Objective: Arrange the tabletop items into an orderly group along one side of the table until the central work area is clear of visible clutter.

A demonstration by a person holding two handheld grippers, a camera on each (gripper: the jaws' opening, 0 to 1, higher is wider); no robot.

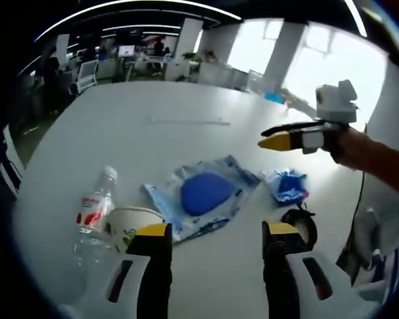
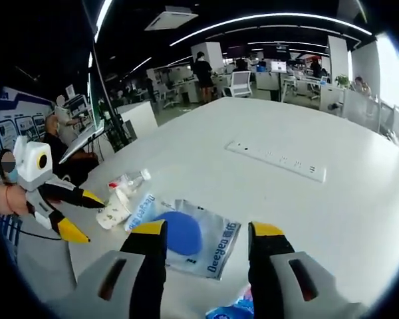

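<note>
Right ahead of the left gripper (image 1: 215, 234), jaws spread wide and holding nothing, sits the clutter on the white table (image 1: 159, 126): a flat plastic packet with a blue pad inside (image 1: 203, 196) dead centre between the jaws, a paper cup on its side (image 1: 128, 224) just beside the left jaw, and a clear water bottle (image 1: 93, 216) lying next to the cup, cap pointing away from the camera. A crumpled blue wrapper (image 1: 286, 186) and a small black round thing (image 1: 299, 226) sit to the right of the packet.

The right gripper (image 2: 205, 234) is also wide and empty, with the packet (image 2: 186, 238) between its jaws and its long side running across the view. I'd say either hand could take it; the cup (image 2: 113, 211) is nearer the left.

Only the right gripper view gives you the white power strip (image 2: 276, 161) further out on the table, well apart from the pile.
</note>
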